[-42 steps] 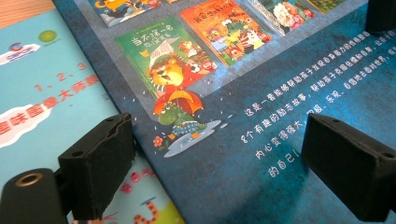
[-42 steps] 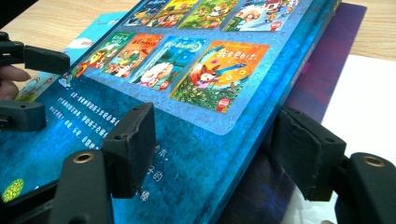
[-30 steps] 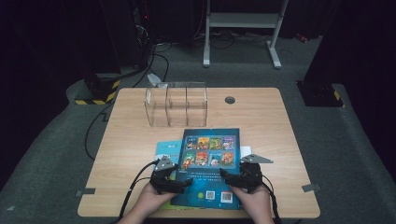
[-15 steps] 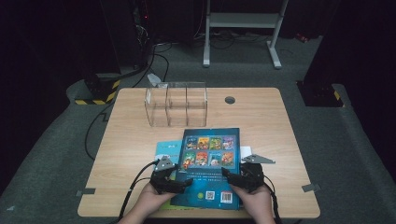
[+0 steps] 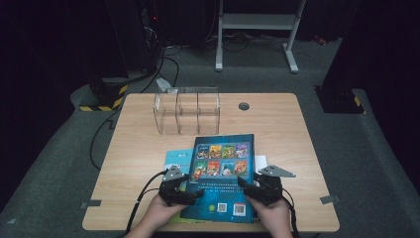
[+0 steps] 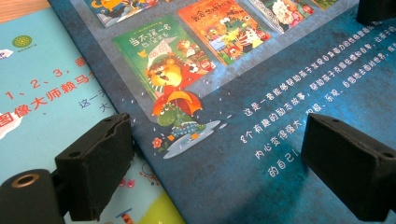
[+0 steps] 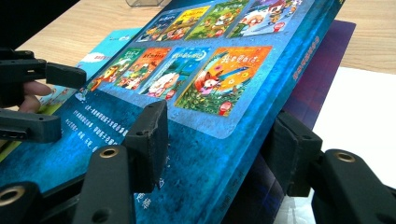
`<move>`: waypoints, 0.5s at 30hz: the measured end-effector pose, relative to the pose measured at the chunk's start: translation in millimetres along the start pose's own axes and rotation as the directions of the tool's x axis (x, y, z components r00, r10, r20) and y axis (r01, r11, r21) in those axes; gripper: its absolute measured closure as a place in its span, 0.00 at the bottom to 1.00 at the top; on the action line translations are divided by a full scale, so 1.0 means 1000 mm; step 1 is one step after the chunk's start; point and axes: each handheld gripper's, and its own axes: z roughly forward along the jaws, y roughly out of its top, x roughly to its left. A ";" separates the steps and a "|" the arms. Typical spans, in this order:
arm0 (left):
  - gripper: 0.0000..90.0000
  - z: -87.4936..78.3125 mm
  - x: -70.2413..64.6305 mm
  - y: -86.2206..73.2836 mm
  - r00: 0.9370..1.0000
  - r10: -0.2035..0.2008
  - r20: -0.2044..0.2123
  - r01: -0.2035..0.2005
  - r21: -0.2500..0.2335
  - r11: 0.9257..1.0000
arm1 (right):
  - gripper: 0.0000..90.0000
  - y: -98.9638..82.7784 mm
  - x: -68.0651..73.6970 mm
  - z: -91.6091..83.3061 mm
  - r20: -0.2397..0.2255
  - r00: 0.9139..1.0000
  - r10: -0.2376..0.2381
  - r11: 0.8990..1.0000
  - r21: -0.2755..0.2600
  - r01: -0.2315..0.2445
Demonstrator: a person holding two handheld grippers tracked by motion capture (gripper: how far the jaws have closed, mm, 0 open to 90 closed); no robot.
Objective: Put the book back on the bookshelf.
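Book [image 5: 223, 173], blue cover: right gripper [image 7: 219, 140] jaws closing across its lifted edge; left gripper [image 6: 224, 163] jaws apart; clamp squarely before raising

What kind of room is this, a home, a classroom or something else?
Most likely a lab or recording studio rather than a home: a lone wooden table on grey carpet, dark surroundings with cables on the floor, and a metal equipment stand behind.
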 end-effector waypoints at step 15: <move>0.10 0.000 0.003 0.000 1.000 -0.008 0.007 0.009 -0.009 1.000 | 0.49 0.000 0.003 -0.003 0.005 1.000 -0.014 1.000 -0.013 0.014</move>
